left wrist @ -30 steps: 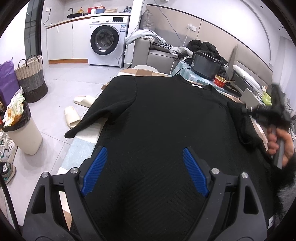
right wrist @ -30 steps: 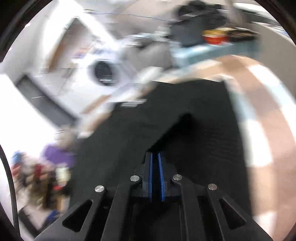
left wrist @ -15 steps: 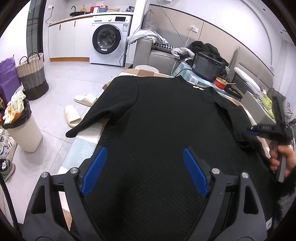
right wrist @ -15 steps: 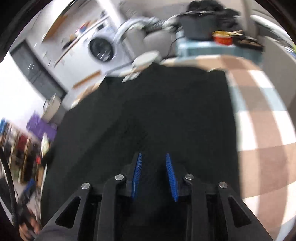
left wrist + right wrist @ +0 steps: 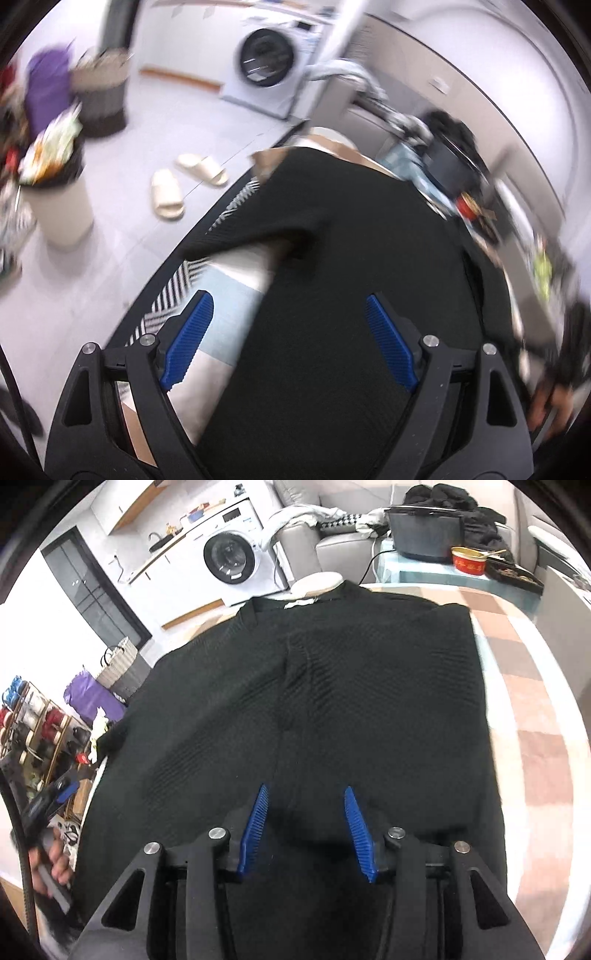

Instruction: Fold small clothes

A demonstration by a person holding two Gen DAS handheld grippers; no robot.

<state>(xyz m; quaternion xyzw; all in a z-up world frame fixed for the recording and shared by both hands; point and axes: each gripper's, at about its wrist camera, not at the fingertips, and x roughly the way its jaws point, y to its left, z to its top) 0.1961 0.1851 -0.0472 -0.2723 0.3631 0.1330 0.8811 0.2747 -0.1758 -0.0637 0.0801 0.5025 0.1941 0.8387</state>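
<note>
Containers first: a pale waste bin [image 5: 61,218] on the floor at the left is lined with a black bag and heaped with crumpled wrappers; beside it stands a woven basket [image 5: 103,96] whose contents cannot be made out through the blur. On the side table beyond the desk sits a red bowl [image 5: 470,562] with something like chopsticks resting across its rim, next to a dark tray [image 5: 515,576] of food scraps.

Compared with 0.5 s ago, the left tongs [image 5: 288,343] have swung toward the sweater's left edge, so its blue pads, spread wide and holding nothing, now straddle the hem side with checked desk cloth [image 5: 229,332] showing under the left pad. The right tongs [image 5: 306,830] have widened from a narrow gap to a clearly parted one and grip nothing.

The black sweater [image 5: 314,686] lies flat on the desk [image 5: 532,716], its long axis running from the hem near the tongs to the collar (white label visible) at the far end, toward the washing machine [image 5: 231,559]. 1 sleeve [image 5: 258,225] lies out toward the desk's left edge; the other is folded across the chest.
</note>
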